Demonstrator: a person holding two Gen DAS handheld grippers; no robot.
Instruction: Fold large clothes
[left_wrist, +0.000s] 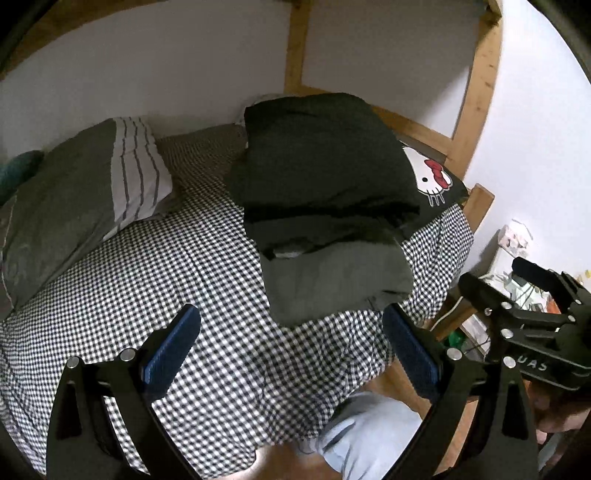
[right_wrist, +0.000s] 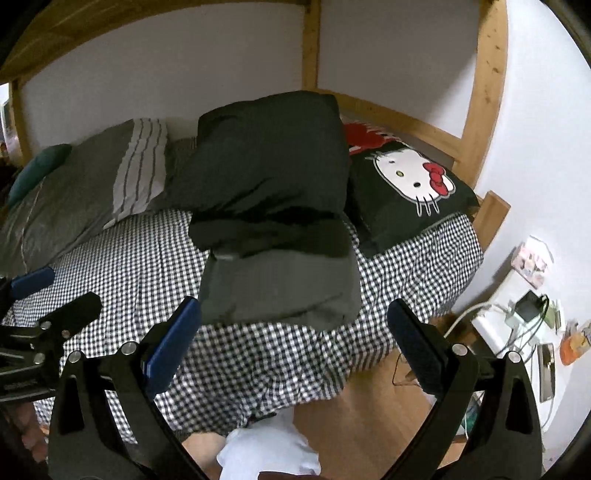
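A stack of folded clothes lies on the checked bed (left_wrist: 207, 280) (right_wrist: 122, 266): a grey folded garment (left_wrist: 332, 280) (right_wrist: 280, 291) nearest me, and dark green-black folded garments (left_wrist: 321, 166) (right_wrist: 269, 173) behind and on top of it. My left gripper (left_wrist: 291, 343) hovers open over the bed's near edge, a little short of the grey garment, with nothing between its blue pads. My right gripper (right_wrist: 295, 339) is likewise open and empty just in front of the stack. In the left wrist view the right gripper (left_wrist: 532, 295) shows at the right edge; in the right wrist view the left gripper (right_wrist: 33, 295) shows at the left edge.
A grey striped pillow (left_wrist: 85, 192) (right_wrist: 92, 188) lies at the left of the bed, a black cat-face cushion (left_wrist: 428, 177) (right_wrist: 410, 184) at the right. A wooden bed frame (left_wrist: 476, 96) rises behind. A white side table (right_wrist: 524, 325) holds chargers and cables. A pale garment on a person's leg (left_wrist: 365, 432) is below.
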